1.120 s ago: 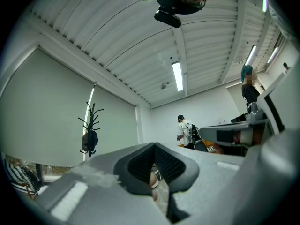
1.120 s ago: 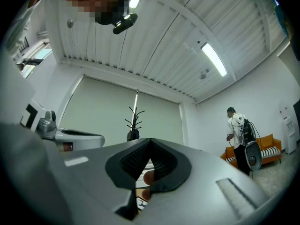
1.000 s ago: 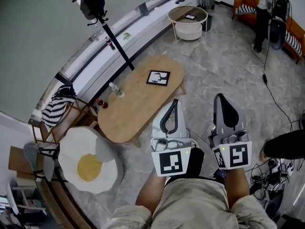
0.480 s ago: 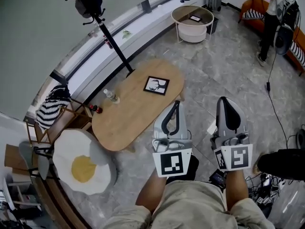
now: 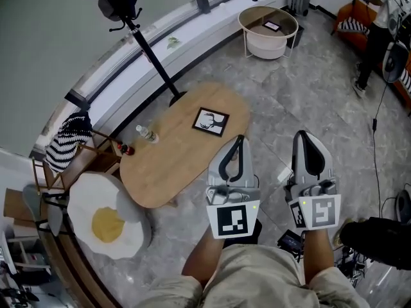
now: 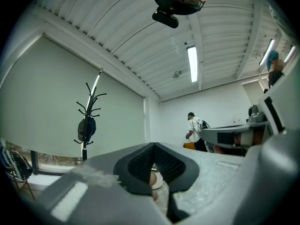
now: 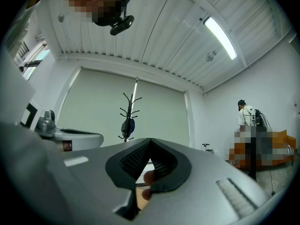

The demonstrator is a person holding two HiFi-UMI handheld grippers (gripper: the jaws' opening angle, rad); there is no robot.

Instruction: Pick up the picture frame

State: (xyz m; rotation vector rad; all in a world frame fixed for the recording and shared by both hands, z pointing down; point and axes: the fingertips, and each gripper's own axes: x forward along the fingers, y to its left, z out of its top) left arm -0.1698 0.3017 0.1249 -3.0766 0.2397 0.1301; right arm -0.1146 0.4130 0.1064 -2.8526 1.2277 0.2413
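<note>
Picture frame [image 5: 210,121]: flat on bench [image 5: 167,165], right of bottle [image 5: 146,134], untouched. Left gripper [image 5: 236,140], right gripper [image 5: 302,135]: off the bench's right end, jaws pressed together, empty. Outstanding, by my estimate: approach, opening, grip, lift.

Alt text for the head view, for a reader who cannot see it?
Seen from above, a person holds two grey claws, the left claw and the right claw, both shut and empty, near an oval wooden table. A black-framed picture lies flat on the table, untouched, with a clear plastic bottle further along.
</note>
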